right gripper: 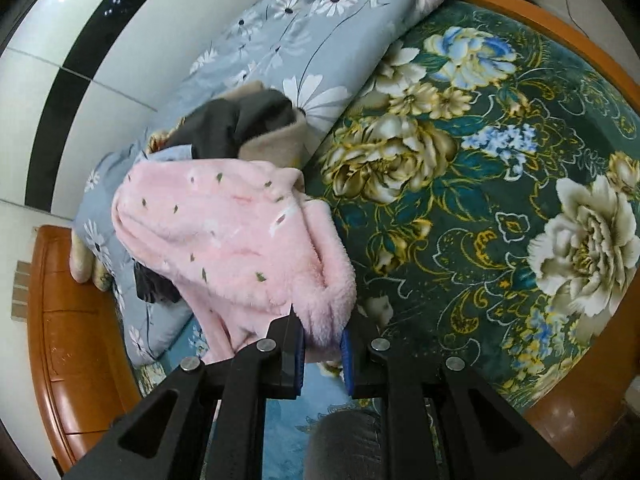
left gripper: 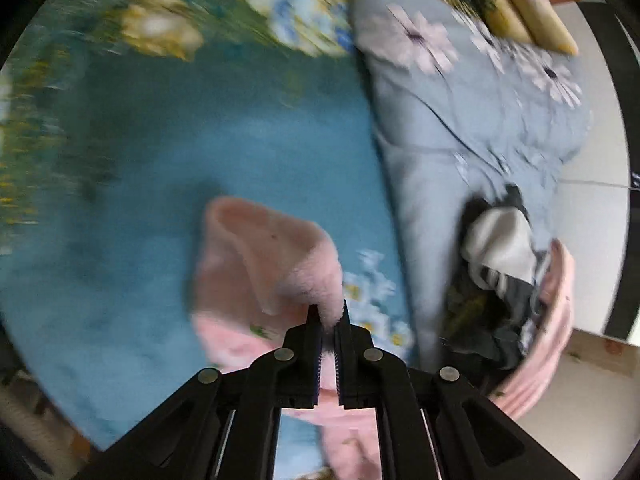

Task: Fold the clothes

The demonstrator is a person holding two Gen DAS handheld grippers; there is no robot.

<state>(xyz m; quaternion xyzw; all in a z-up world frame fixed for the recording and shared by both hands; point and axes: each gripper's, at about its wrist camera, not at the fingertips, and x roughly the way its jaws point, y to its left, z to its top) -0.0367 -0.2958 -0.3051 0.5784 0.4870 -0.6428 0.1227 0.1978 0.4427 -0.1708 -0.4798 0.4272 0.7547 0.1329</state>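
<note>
A pink fleece garment (left gripper: 264, 256) with small leaf prints hangs from both grippers over the bed. My left gripper (left gripper: 328, 312) is shut on one fluffy edge of it, and the cloth droops below the fingers. In the right wrist view the same pink garment (right gripper: 224, 224) bulges left of my right gripper (right gripper: 322, 330), which is shut on another thick edge of it. Part of the garment lies against a pile of dark and beige clothes (right gripper: 240, 124).
The bed has a teal floral blanket (right gripper: 480, 184) and a grey-blue daisy quilt (left gripper: 472, 120) along one side. A heap of dark and white clothes (left gripper: 496, 264) lies on the quilt. An orange wooden bed frame (right gripper: 60, 320) and white tiled wall (right gripper: 80, 60) border the bed.
</note>
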